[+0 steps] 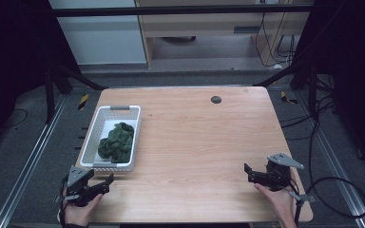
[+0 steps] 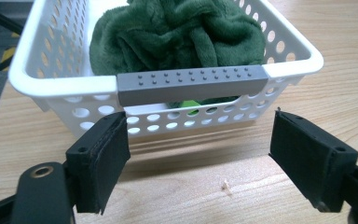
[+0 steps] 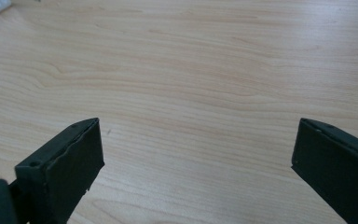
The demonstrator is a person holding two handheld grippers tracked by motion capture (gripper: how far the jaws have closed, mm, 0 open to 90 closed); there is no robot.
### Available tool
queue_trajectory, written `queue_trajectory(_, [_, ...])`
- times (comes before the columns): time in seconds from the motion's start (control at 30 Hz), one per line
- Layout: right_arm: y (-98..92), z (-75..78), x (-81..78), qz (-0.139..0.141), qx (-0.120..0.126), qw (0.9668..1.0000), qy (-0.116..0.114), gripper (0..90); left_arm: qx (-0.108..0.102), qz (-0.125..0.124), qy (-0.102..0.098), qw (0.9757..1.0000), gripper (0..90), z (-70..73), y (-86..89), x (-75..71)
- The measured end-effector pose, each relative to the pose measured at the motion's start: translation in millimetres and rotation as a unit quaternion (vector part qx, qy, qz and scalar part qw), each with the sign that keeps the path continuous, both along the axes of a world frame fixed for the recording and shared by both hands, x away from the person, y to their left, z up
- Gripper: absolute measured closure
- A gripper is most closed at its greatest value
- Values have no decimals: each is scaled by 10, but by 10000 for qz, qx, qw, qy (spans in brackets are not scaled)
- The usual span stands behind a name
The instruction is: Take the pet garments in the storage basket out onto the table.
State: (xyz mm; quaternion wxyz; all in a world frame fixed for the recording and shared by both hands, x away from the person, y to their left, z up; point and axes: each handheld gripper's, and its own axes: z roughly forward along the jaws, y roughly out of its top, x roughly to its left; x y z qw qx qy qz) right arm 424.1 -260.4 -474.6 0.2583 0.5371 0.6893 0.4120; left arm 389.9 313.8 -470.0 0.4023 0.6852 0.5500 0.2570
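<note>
Both tongs, left (image 1: 105,182) and right (image 1: 250,173), gaped empty; the left should probably advance squarely to the basket's (image 2: 289,74) near grey handle (image 2: 191,84).

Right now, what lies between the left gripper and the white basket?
Only bare wooden table, plus one tiny pale crumb, as the left gripper view shows. The left gripper, jaws apart, faces the white basket at its grey handle.

no readable text, no labels or numbers — nothing legible anywhere

A lab recording bay: a wooden surface (image 1: 204,142) ringed by black curtains (image 1: 9,57), metal floor rails (image 1: 33,156) and loose cables (image 1: 332,185).
</note>
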Motion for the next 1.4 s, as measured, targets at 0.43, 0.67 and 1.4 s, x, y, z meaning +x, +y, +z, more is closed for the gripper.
queue_trajectory(0.43, [-35, -19, -73, 163, 49, 9998, -70, 146, -58, -13, -257, 9997, 195, 109, 31, -61])
queue_trajectory(0.67, [-20, -43, -76, 263, 10, 9997, -18, 152, -149, -16, -320, 9994, 194, 190, 74, -62])
queue_trajectory(1.4, [17, -37, -86, 394, -82, 9991, -151, 152, -300, -21, -621, 9976, 193, 469, 146, -44])
